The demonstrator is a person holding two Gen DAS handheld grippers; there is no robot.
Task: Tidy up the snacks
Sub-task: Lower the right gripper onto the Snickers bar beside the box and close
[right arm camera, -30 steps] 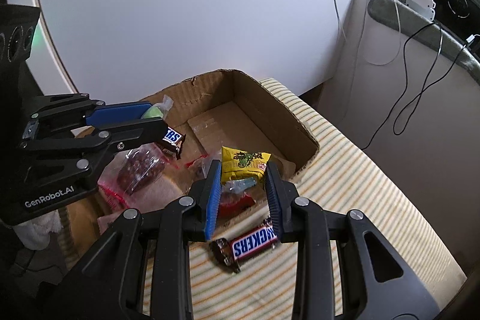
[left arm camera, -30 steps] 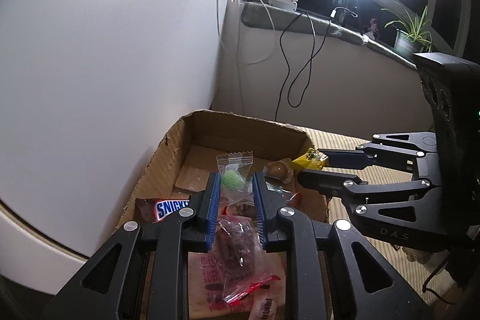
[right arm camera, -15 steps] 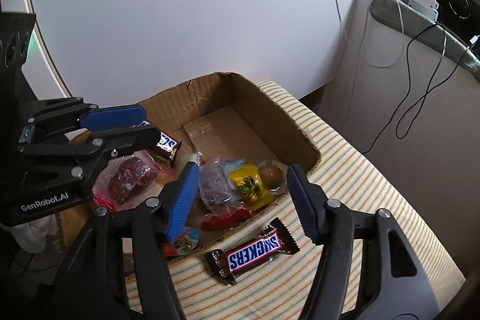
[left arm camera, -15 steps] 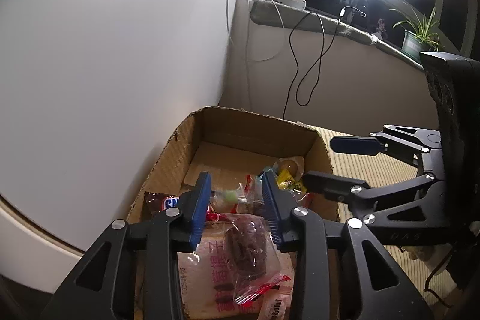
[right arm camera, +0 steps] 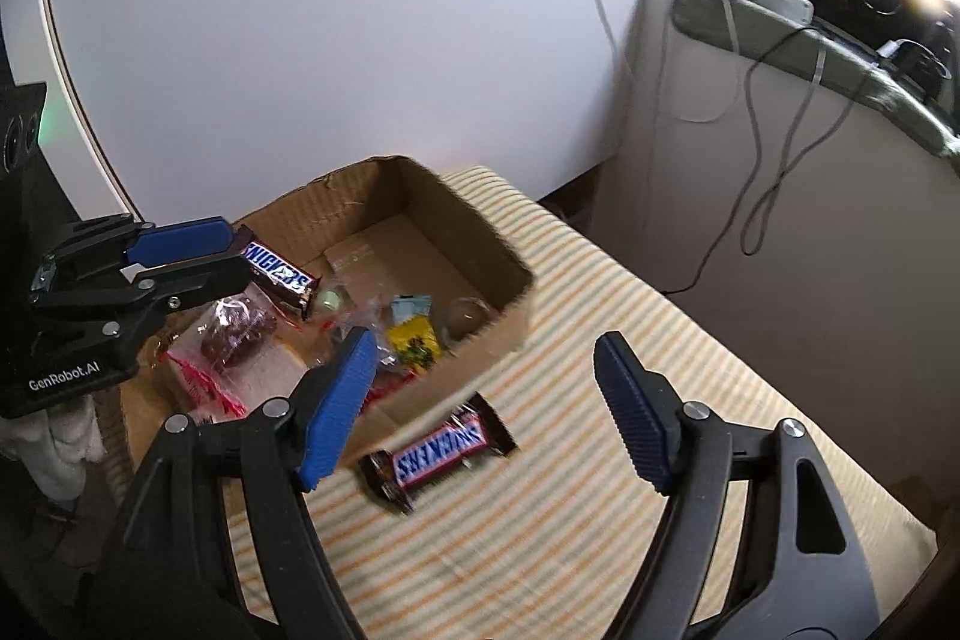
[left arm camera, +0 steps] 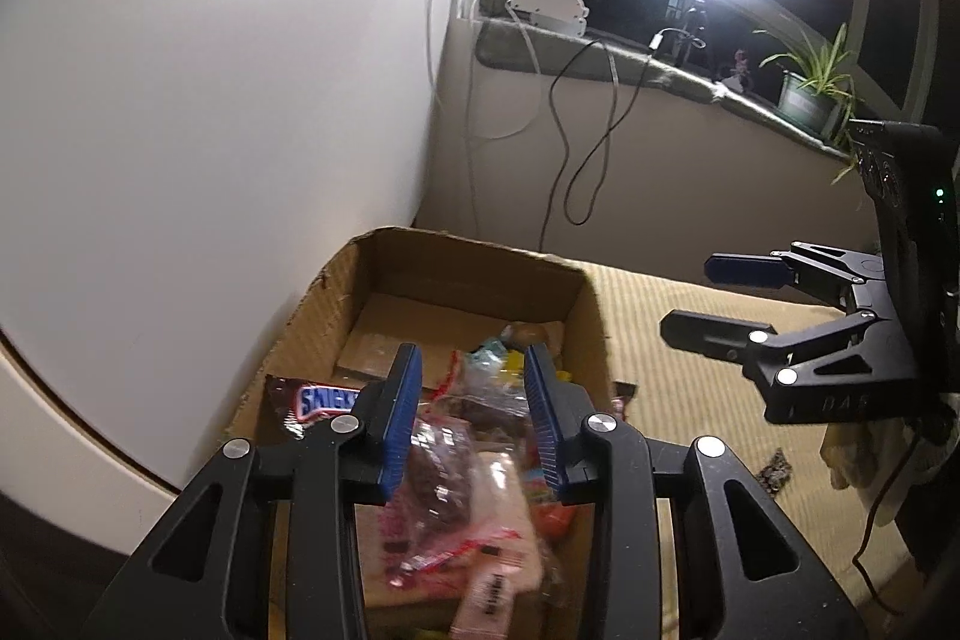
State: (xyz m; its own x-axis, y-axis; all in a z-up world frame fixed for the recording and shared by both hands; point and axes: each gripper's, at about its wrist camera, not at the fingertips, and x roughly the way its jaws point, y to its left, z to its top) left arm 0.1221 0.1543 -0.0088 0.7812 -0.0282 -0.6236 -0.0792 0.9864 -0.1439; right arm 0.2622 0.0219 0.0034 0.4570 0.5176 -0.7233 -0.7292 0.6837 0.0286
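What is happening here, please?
A person is sorting snacks into a cardboard box using two handheld tongs. The right tongs are open and empty above the Snickers bar lying outside the box on the striped cloth. The left tongs are open over the snacks inside.
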